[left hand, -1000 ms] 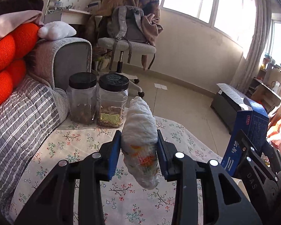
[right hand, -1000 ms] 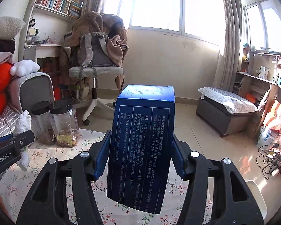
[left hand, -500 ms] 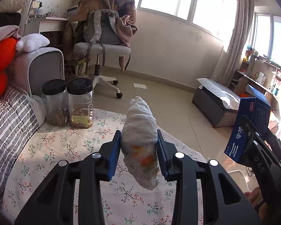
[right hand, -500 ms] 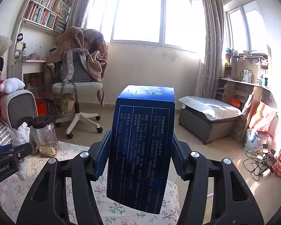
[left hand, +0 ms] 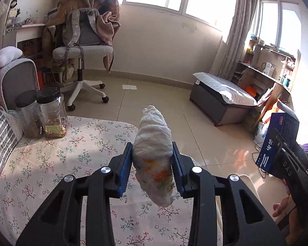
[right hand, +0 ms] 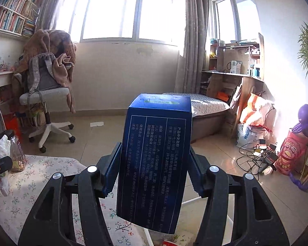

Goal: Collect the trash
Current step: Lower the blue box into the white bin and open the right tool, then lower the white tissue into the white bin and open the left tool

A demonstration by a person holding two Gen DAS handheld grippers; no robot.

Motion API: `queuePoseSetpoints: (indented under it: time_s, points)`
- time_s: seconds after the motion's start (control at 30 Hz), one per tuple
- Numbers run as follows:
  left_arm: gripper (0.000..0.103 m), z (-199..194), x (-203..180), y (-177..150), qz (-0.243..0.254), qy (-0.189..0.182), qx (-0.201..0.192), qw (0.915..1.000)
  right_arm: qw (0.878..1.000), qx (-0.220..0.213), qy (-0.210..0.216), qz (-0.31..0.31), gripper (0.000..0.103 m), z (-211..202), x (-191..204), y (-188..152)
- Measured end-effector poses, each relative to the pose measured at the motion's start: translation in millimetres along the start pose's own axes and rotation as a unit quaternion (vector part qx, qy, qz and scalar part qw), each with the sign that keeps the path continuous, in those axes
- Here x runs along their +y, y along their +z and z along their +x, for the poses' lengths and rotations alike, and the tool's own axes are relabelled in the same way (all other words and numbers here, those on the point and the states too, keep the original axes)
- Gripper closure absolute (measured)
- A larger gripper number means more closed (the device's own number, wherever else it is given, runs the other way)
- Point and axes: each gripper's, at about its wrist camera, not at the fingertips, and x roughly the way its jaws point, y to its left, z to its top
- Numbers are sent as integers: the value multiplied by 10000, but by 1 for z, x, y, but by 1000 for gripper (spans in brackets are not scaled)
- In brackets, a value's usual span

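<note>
**Both claws carrying trash past the table edge**

Ahead of both claws, tiled floor (left hand: 154, 94) is lying open as far as the office chair (left hand: 80, 51) and a low padded bench (left hand: 221, 96). The floral tablecloth (left hand: 51, 164) is ending just below the left gripper (left hand: 152, 164), with two black-lidded jars (left hand: 49, 112) off to its left.

The left gripper is clamping a crumpled white tissue wad (left hand: 153, 143), stained orange low down, standing upright between its pads. The right gripper (right hand: 154, 164) is squeezing a dark blue carton (right hand: 154, 160) printed with white text, tilted slightly. A white rim beneath it is possibly a bin.
</note>
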Motion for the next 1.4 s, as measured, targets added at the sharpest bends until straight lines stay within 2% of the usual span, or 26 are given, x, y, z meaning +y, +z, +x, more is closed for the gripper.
queuePoseSetpoints:
  time_s: [0.27, 0.3, 0.37, 0.67, 0.83, 1.23, 1.33, 1.4]
  points:
    - [67, 17, -60, -8, 354, -385, 164, 9985, 9961, 682, -544, 127, 44, 20, -51, -21]
    - [67, 19, -67, -8, 396, -439, 189, 9981, 9954, 762, -569, 129, 42, 21, -55, -23]
    - [67, 24, -84, -9, 485, -554, 231, 9970, 9945, 784, -677, 168, 31, 20, -64, -27]
    - [66, 41, -155, -14, 872, -1057, 379, 9898, 9879, 679, -1184, 742, 10, 12, -113, -25]
    - [66, 52, -192, -21, 1078, -1323, 559, 9838, 9777, 764, -1542, 1206, 7, 13, -146, -25]
    - [66, 82, -264, -39, 1309, -1877, 1191, 9661, 9433, 954, -2309, 2185, 7, 10, -224, -35]
    - [53, 92, -276, -44, 1340, -1926, 1431, 9615, 9381, 1036, -2339, 2334, 7, 13, -233, -39]
    - [40, 95, -280, -48, 1378, -1912, 1580, 9589, 9378, 1086, -2333, 2328, 7, 16, -233, -41]
